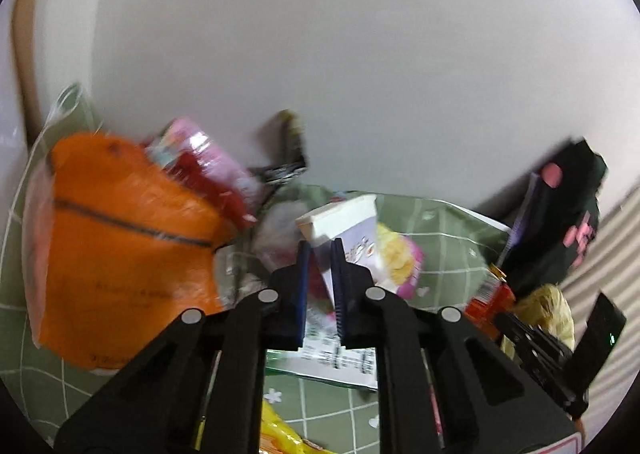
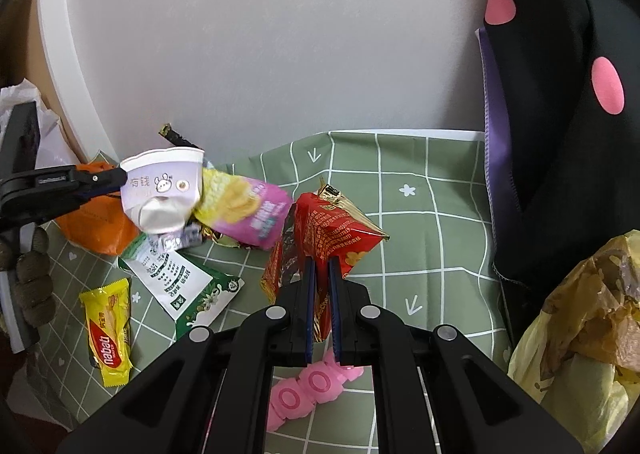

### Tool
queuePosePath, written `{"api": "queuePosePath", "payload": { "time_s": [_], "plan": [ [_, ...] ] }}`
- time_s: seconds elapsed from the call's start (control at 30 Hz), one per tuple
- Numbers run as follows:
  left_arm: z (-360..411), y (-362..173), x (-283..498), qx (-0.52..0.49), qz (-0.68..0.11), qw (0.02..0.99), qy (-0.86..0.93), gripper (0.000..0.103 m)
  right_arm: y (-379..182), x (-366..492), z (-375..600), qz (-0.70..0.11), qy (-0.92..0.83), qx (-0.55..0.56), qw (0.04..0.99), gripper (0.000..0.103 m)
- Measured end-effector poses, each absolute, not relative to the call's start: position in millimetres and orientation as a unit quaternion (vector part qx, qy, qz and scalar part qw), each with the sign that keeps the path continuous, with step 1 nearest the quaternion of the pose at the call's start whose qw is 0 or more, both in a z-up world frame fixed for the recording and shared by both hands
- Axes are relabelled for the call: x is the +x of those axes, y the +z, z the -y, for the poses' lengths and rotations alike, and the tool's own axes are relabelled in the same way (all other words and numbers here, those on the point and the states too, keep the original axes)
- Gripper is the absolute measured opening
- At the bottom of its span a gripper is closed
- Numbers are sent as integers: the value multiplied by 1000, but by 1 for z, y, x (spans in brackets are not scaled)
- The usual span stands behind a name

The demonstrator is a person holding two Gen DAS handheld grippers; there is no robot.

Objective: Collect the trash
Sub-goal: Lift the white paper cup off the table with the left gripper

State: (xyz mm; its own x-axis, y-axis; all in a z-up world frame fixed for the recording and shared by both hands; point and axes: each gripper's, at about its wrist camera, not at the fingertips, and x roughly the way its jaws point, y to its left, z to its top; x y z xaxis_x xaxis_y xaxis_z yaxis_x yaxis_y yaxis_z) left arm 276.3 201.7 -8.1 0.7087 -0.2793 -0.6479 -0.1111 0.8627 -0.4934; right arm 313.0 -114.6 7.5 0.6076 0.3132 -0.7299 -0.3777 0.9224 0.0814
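Observation:
My left gripper (image 1: 321, 250) is shut on a crumpled white paper cup (image 1: 346, 228) and holds it above the green checked cloth (image 1: 440, 254). The cup also shows in the right wrist view (image 2: 162, 190), with the left gripper (image 2: 120, 176) at its left side. My right gripper (image 2: 322, 266) is shut on a red snack wrapper (image 2: 336, 234) and holds it off the cloth (image 2: 420, 214). A pink and yellow chip bag (image 2: 244, 210), a green and white carton (image 2: 188, 286) and a yellow wafer pack (image 2: 108, 330) lie on the cloth.
An orange bag (image 1: 116, 242) lies at the left. A black garment with pink dots (image 2: 560, 94) hangs at the right. A yellow plastic bag (image 2: 580, 334) sits at the lower right. A pink toy (image 2: 308, 386) lies under my right gripper. A white wall stands behind.

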Motion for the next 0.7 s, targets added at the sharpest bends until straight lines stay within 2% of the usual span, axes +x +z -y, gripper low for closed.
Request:
{"api": "queuePosePath", "payload": {
  "time_s": [0.1, 0.27, 0.43, 0.57, 0.7],
  "plan": [
    [-189, -8, 283, -244, -380, 889, -69, 11, 8, 313, 111, -399, 197, -43, 894, 8],
    [-161, -17, 302, -227, -402, 883, -83, 30, 9, 312, 107, -401, 199, -53, 893, 8],
    [-143, -21, 311, -214, -418, 878, -86, 30, 9, 309, 113, -406, 186, -55, 893, 8],
    [-138, -20, 316, -230, -419, 873, -98, 13, 7, 305, 118, -407, 176, -51, 895, 8],
    [-130, -6, 310, -210, -399, 884, -122, 8, 5, 302, 119, -409, 171, -49, 895, 8]
  ]
}}
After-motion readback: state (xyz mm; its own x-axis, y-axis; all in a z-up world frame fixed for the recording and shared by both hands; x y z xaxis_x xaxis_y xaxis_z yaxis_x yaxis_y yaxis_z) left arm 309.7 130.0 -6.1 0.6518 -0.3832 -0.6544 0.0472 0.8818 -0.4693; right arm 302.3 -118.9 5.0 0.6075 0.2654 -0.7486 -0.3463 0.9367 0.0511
